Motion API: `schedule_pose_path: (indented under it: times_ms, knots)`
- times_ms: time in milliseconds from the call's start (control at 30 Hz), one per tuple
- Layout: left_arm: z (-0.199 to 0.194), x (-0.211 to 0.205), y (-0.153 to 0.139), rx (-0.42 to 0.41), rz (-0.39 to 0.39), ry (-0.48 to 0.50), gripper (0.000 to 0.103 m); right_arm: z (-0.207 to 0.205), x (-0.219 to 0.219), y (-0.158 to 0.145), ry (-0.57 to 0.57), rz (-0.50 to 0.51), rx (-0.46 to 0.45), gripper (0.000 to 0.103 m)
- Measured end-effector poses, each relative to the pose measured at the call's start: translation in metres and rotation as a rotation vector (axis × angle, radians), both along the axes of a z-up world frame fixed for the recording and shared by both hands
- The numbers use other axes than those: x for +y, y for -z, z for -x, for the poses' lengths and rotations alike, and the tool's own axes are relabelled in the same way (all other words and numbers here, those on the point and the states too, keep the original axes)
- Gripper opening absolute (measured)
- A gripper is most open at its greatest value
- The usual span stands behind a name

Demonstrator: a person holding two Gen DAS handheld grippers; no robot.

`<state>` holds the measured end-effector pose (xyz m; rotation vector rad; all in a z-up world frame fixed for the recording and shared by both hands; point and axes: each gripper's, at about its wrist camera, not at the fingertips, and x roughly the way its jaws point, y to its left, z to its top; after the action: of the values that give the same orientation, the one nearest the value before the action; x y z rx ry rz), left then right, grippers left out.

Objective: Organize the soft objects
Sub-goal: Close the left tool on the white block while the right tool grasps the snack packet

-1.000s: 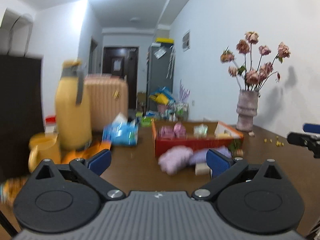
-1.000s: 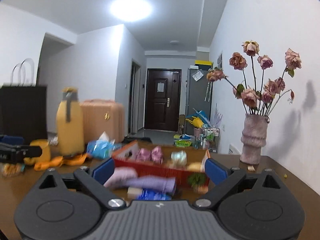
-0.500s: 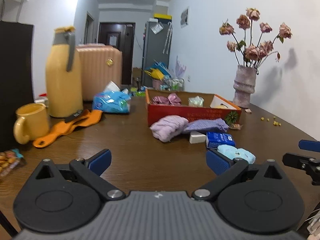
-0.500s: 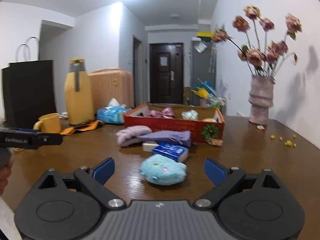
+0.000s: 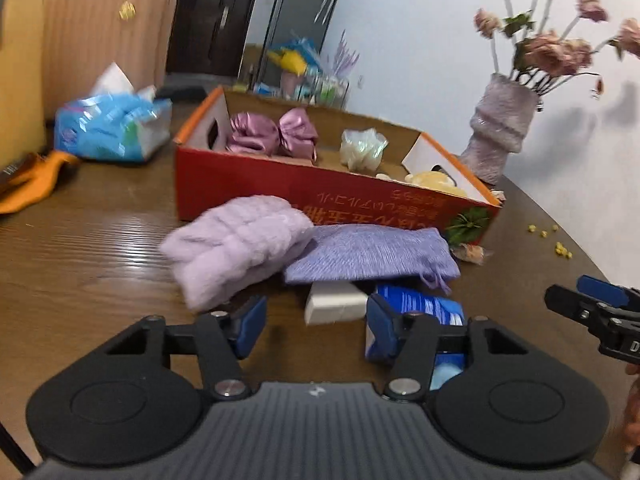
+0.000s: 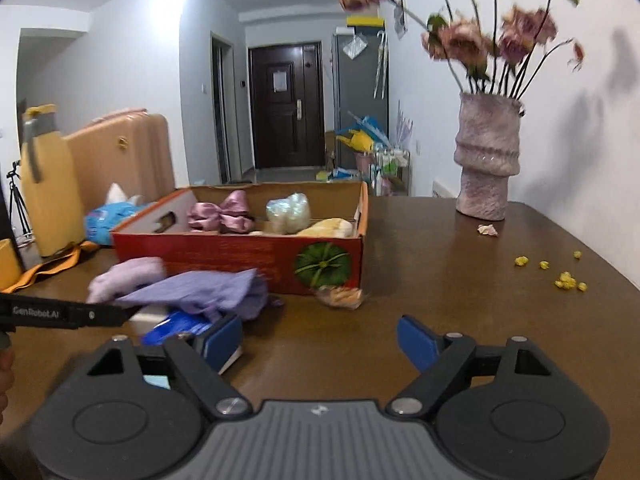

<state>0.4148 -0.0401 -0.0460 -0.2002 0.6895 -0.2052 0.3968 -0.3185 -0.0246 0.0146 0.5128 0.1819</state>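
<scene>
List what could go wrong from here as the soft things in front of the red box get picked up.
1. The left gripper is open over a white block and blue packet, both partly under the purple cloth; closing may grab a hard item instead.
2. The cloth overlaps the fluffy lilac bundle; lifting one may drag the other.
3. The right gripper is open close by; the two may collide.

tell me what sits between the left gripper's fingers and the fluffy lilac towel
In the left wrist view, only bare brown table separates the left gripper from the fluffy lilac towel; a white block lies just to the right.
</scene>
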Motion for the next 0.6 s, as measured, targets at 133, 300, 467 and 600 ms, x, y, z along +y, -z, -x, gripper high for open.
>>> schedule_pose_path:
  times_ms: [133, 300, 467, 600]
  knots:
    - [-0.021, -0.007, 0.005, 0.014, 0.011, 0.016, 0.056, -0.048, -0.002, 0.01, -0.028, -0.002, 0.042, 0.081]
    - [-0.037, -0.006, 0.014, 0.073, 0.049, 0.01, 0.053, -0.097, 0.004, 0.031, -0.023, 0.0, 0.1, 0.068]
    - [-0.036, -0.003, 0.016, 0.065, 0.044, 0.019, 0.039, -0.113, 0.011, 0.049, -0.003, 0.031, 0.138, 0.059]
    - [-0.032, -0.009, 0.015, 0.059, 0.022, 0.035, 0.029, -0.113, 0.007, 0.049, -0.014, 0.0, 0.138, 0.046]
